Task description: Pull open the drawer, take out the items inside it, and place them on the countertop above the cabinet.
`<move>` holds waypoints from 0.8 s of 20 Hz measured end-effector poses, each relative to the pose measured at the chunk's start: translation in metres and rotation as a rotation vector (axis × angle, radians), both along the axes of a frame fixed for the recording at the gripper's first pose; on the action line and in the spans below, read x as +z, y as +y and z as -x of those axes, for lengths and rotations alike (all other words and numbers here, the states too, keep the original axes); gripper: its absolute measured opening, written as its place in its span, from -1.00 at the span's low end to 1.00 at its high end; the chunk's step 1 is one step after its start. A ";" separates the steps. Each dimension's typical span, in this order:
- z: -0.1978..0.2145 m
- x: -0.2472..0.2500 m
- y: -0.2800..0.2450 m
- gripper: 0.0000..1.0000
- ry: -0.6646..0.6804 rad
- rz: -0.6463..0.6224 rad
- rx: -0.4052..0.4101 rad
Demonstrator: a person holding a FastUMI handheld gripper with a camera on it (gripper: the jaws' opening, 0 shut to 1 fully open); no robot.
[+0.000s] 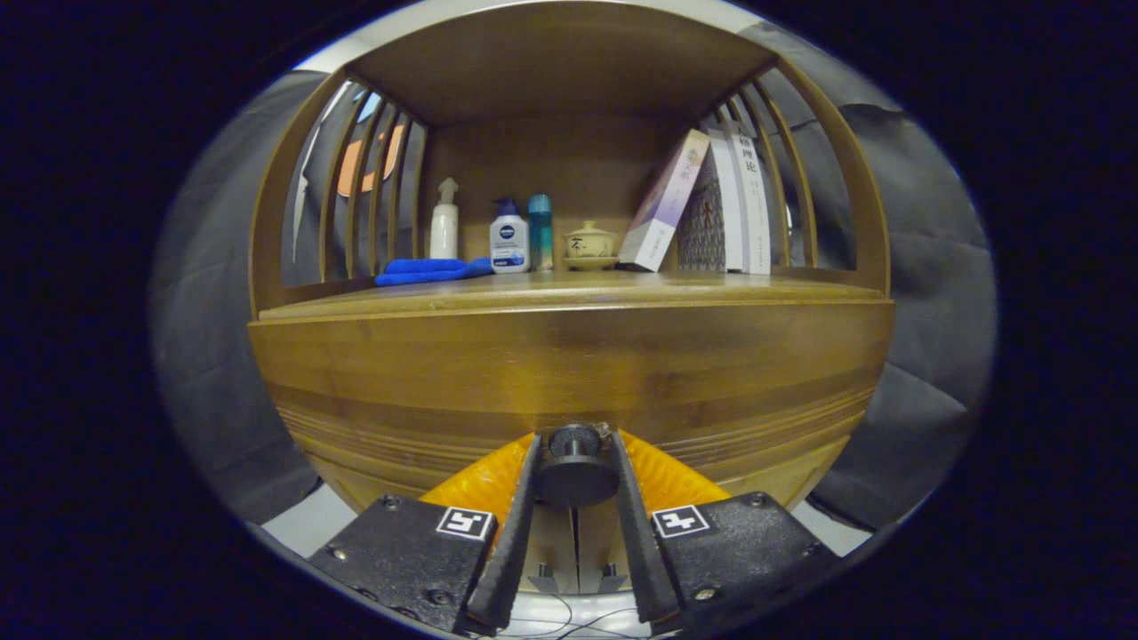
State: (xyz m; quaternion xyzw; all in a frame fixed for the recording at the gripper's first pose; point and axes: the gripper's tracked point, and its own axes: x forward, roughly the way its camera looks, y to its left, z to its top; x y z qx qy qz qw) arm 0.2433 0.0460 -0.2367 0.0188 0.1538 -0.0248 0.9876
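Hand-held gripper (575, 462) narrowed to a small gap, both fingers (518, 516) pressed against the round drawer knob (574, 467) clamped between them. Drawer (569, 373) front directly ahead, appearing shut. Beyond and above, table (569, 289) carrying bottles (509, 238), a blue cloth (427, 270) and leaning books (711, 200).

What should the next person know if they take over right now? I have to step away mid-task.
Tongs: closed around the round black knob of the drawer, both fingers against its sides.
Drawer: sits flush with the cabinet front, not yet pulled; its contents are hidden.
Countertop above: already carries a blue cloth, a spray bottle, two more bottles, a small lidded pot and leaning books; free space lies along its front edge.
Done: knob gripped.
Left: pull drawer open, lift items out, set them on the countertop.
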 end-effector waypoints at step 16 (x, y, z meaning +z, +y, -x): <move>0.020 0.006 0.001 -0.16 0.001 0.014 0.012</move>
